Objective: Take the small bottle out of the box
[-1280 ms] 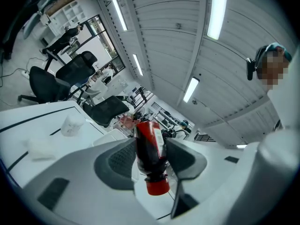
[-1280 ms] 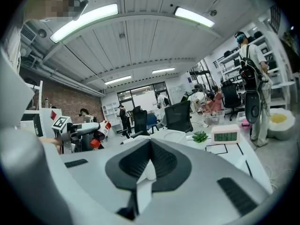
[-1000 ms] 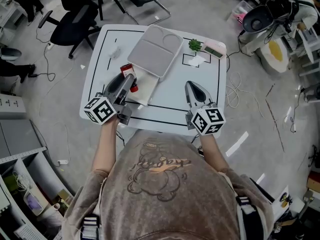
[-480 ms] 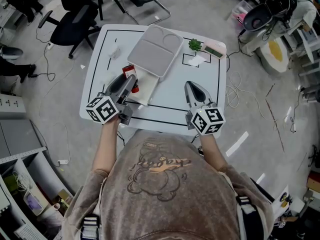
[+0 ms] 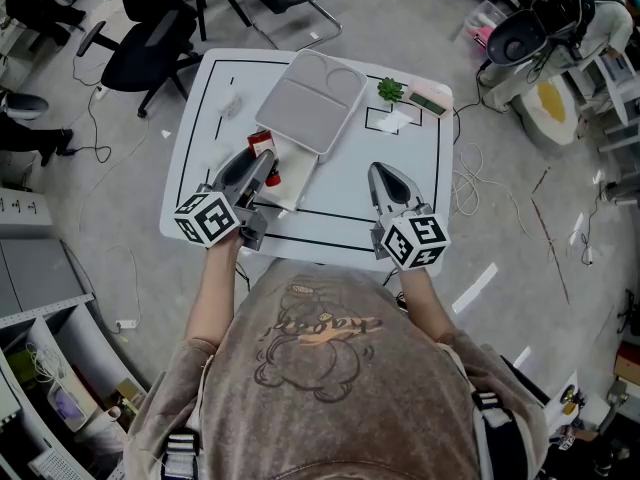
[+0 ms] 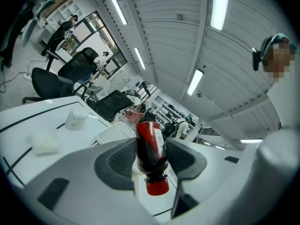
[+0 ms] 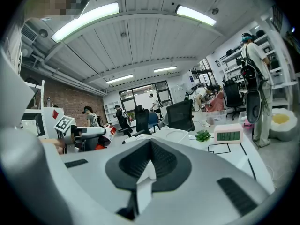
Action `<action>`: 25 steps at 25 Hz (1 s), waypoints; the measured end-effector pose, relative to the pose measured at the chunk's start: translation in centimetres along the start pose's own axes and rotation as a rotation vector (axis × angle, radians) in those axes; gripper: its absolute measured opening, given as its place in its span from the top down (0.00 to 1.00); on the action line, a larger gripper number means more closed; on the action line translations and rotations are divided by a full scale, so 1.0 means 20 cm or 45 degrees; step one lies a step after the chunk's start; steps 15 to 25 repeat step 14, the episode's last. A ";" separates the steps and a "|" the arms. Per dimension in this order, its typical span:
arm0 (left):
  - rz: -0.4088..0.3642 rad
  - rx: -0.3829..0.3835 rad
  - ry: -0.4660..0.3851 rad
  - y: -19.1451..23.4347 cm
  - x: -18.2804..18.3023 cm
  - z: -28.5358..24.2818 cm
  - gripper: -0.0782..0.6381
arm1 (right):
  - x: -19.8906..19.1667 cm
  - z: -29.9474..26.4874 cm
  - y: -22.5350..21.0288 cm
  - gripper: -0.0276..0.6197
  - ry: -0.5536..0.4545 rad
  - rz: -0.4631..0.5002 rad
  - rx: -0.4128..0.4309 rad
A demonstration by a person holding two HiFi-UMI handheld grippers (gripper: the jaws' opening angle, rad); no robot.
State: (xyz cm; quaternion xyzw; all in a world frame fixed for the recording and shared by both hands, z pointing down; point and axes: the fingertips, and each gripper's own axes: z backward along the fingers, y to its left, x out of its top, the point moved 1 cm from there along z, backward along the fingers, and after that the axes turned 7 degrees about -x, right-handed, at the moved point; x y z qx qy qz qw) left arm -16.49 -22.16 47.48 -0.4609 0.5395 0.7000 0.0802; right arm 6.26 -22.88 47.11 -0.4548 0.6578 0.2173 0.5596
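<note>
Clearly, the small bottle (image 6: pixel 150 146) is out in the open air: it is red with a red cap and a white label, and it is clamped between the two pads of the left gripper (image 6: pixel 152 159), with the cap pointing back toward the gripper's body. In the head view the small bottle (image 5: pixel 268 174) sits at the tip of the left gripper (image 5: pixel 262 165), at the near left edge of the white box (image 5: pixel 318 103), which lies open on the worktop (image 5: pixel 345 203).

The right gripper (image 5: pixel 384 176) hangs to the right, well apart from the box. Its jaws are pressed together with nothing between them, as the right gripper (image 7: pixel 149 162) shows in its own view.

The worktop is white with black lines marked on it. At its far right corner stand a small green plant (image 5: pixel 389 90) and a pink digital clock (image 5: pixel 430 98), just beside each other. A small pale container (image 6: pixel 76 118) stands on the far left part.

Around the worktop the floor (image 5: pixel 520 198) is grey, with loose cables and black office chairs (image 5: pixel 150 38). Long strip lights (image 7: pixel 84 20) run along a ribbed ceiling, and a brick wall (image 7: pixel 70 104) shows far off.
</note>
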 end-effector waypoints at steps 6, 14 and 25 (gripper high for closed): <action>-0.010 0.016 0.012 0.01 -0.01 0.00 0.60 | 0.00 0.00 0.00 0.96 0.002 0.000 -0.001; -0.014 0.026 0.020 0.01 -0.01 0.02 0.60 | -0.01 0.01 0.02 0.96 0.003 -0.002 0.001; -0.014 0.026 0.020 0.01 -0.01 0.02 0.60 | -0.01 0.01 0.02 0.96 0.003 -0.002 0.001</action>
